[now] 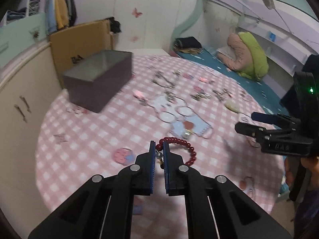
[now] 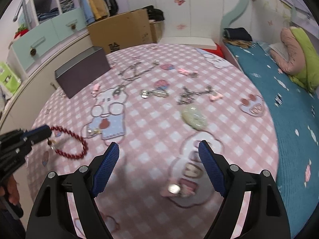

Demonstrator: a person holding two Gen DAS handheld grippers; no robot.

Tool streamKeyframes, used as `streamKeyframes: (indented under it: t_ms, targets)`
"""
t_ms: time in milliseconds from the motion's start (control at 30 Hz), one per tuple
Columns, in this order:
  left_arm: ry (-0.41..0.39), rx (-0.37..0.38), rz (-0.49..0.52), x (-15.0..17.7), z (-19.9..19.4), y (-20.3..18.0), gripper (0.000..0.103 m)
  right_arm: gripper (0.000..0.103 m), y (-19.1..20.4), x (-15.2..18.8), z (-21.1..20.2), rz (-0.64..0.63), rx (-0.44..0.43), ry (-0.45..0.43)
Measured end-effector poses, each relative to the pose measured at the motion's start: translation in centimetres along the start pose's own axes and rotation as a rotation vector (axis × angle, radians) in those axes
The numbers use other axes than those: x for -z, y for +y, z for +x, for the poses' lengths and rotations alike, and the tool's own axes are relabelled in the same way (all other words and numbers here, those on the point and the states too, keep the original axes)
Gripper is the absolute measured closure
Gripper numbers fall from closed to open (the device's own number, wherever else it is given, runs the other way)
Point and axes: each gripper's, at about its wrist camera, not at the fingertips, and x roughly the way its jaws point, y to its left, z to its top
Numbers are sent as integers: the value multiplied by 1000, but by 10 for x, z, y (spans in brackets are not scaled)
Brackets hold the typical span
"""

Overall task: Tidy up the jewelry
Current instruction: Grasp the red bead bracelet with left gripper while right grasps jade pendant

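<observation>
We find the left gripper (image 1: 159, 149) with its fingers clamped on a red bead bracelet (image 1: 179, 142), which hangs above the pink checked bench (image 1: 89, 131). The right gripper (image 2: 158, 149) has its fingers spread wide with nothing between them. A dark open box (image 1: 97, 77) stands at the bench's far left; metal jewelry (image 2: 137, 71) lies scattered mid-bench.

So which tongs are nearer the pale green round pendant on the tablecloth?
Right. The right tongs hang open just short of the pale green round pendant, nothing between them. The left tongs are off to its left, shut on the dark red bead bracelet.
</observation>
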Motion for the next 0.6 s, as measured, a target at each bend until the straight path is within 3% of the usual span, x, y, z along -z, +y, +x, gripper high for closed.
streamKeyframes:
  t_ms: [167,267,600]
  targets:
    - [-14,-24,-37,-2,-7,19,97,24,6,-12,7,-7,2,-18]
    - [-16,-7,-53,-2,-9,25,97,24,-7,-19,10,3,82,-37]
    - [-14,10,-60,-1,-8,27,97,24,-34,-27,39,-36,121,20]
